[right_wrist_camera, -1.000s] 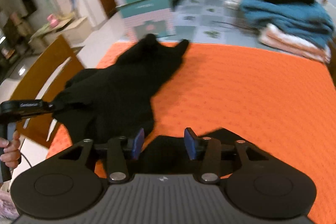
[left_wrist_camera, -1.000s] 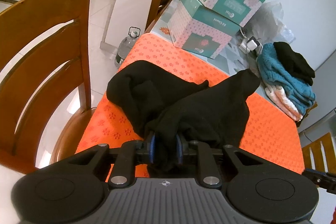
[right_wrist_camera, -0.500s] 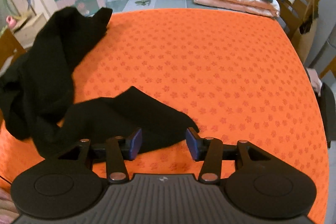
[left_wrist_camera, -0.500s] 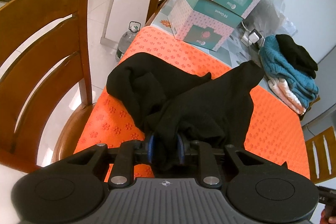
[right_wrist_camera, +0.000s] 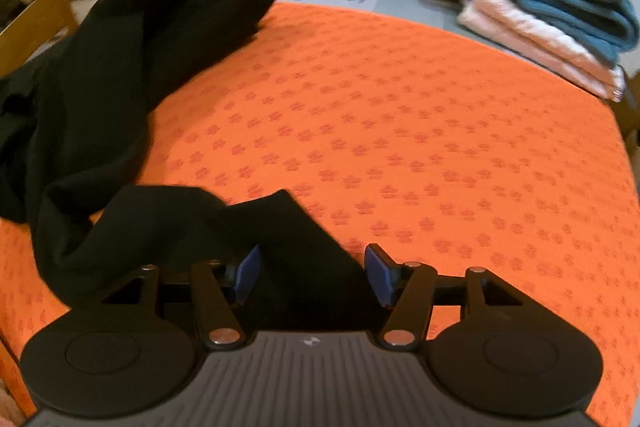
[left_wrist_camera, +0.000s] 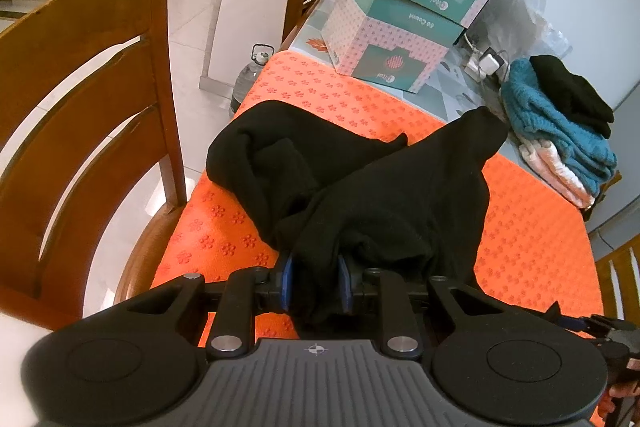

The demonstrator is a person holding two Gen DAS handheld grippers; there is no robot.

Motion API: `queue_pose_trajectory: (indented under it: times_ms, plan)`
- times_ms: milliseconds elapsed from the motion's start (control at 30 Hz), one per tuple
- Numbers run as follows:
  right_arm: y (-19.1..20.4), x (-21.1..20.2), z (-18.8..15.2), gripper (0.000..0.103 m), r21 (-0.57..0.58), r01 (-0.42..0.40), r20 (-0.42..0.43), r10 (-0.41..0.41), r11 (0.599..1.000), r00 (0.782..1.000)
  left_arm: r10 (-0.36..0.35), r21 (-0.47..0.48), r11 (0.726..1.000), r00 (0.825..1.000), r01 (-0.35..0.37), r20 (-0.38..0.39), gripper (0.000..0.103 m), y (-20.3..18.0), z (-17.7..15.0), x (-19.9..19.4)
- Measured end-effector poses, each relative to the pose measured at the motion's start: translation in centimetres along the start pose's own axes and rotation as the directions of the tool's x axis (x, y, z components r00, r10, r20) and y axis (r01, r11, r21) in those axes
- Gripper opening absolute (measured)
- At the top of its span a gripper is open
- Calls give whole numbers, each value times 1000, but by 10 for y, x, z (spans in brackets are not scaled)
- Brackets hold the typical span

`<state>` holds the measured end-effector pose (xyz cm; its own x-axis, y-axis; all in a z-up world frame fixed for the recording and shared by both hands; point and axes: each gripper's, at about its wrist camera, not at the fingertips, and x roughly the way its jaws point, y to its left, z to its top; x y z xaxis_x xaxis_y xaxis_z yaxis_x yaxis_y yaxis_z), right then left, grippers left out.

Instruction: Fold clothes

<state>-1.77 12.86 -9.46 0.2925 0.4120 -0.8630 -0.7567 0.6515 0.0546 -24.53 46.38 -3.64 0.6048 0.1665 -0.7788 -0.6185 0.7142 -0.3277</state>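
Your left gripper (left_wrist_camera: 314, 281) was clamped on a bunched fold of the black garment (left_wrist_camera: 360, 195), its blue pads nearly together with cloth pinched between them. Your right gripper (right_wrist_camera: 312, 273) had its jaws opening, wide apart, with a flat flap of the same garment (right_wrist_camera: 200, 223) lying between and under them; the pads were not pressing on it.

The garment lay crumpled on the orange mat (right_wrist_camera: 400, 147), spreading ahead of the left gripper and rising up and to the left of the right one. It had no clean shape. From the left wrist view its longer run appeared to go from your pinch diagonally away to the right, ending in a blunt tip (left_wrist_camera: 480, 127) that pointed toward the stack of folded clothes (left_wrist_camera: 560, 131) far ahead on the right. A second lobe bulged to the left, close to the mat's edge and the chair (left_wrist_camera: 80, 107) beyond it.

The risks, as judged from here: if your right jaws closed where they stood, they could take only one thin layer, or nip the mat along with the cloth, and drag it. With your left still holding a thick wad, pulling the two grips apart could twist the garment instead of spreading it flat. The left lobe sat near the table edge, so a pull toward you could tip it off toward the chair.
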Motion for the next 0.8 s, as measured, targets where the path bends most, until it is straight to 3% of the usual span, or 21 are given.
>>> queue_pose_trajectory:
  times_ms: [33,133,167,233,433,633,800]
  plan:
    - [2,1,-1,58,-10,-4,-3,4,1000,1000,4,3,1000,1000,-4,1,26,-1,0,0]
    - [3,2,-6,30,-24,3,6,-3,1000,1000,21,18,1000,1000,-21,11,25,-6,-2,-1]
    - [0,0,-6,9,-7,-17,11,17,1000,1000,30,29,999,999,-30,18,23,-9,-3,-1]
    - [-8,-8,-6,10,40,-45,45,43,998,998,44,52,998,999,-45,31,22,-16,-4,-5]
    - [-38,-54,4,10,95,40,150,-54,995,987,61,90,994,996,-66,65,20,-45,-6,-23]
    - [-118,-102,19,10,179,107,222,-146,978,964,40,162,985,992,-59,117,19,-99,-17,-39]
    - [-190,-130,26,10,216,218,228,-267,952,937,-8,219,975,993,-18,119,18,-156,-38,-42]
